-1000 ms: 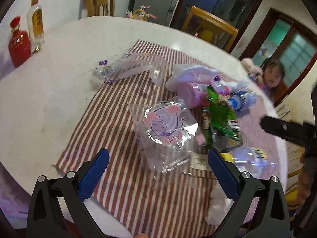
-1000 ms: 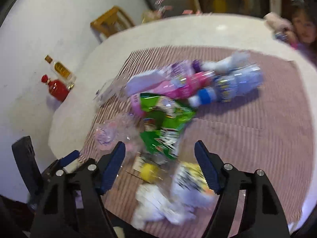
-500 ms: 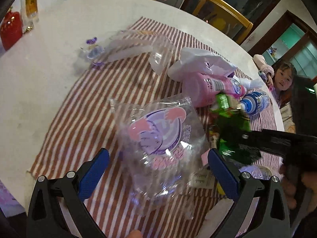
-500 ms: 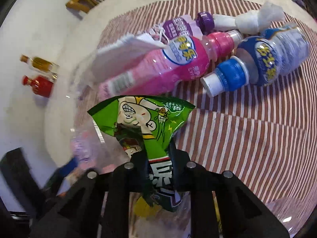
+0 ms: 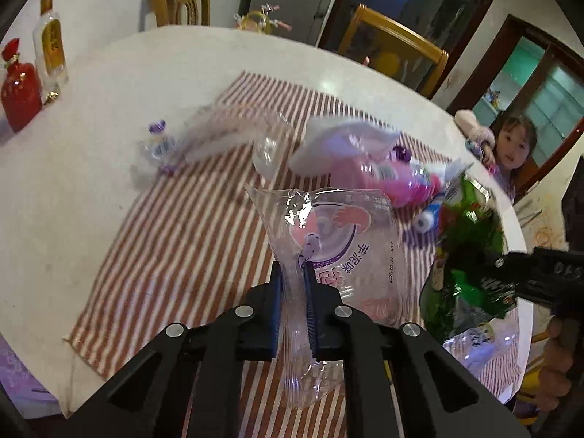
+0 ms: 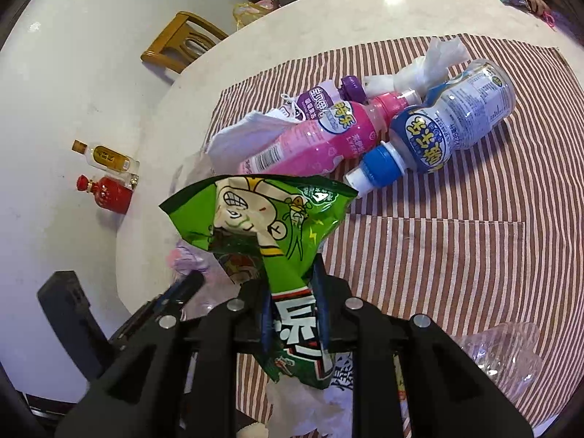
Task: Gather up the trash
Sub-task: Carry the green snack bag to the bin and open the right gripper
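In the left wrist view, the left gripper (image 5: pixel 293 284) is seen with its jaws closing onto a clear plastic wrapper (image 5: pixel 330 252), a fold of which is pinched between the blue pads while the printed face stands up above the striped cloth (image 5: pixel 175 241). Only a narrow pleat is caught, so the lift should be made slowly and straight up, lest the slick film be drawn out. A second clear wrapper (image 5: pixel 219 135), a pink bottle (image 5: pixel 383 182) and the green bag in the other tool (image 5: pixel 467 255) are seen further across the table. In the right wrist view, the right gripper (image 6: pixel 294 303) is narrowed on a green snack bag (image 6: pixel 270 219), which is held at its waist and rises above the jaws; the grip looks firm. The pink bottle (image 6: pixel 310 142), a blue-capped bottle (image 6: pixel 438 131) and crumpled white tissue (image 6: pixel 430 65) are left lying on the cloth. Both pieces are best carried clear of the bottles, so that nothing is swept off the round table (image 6: pixel 175 116).
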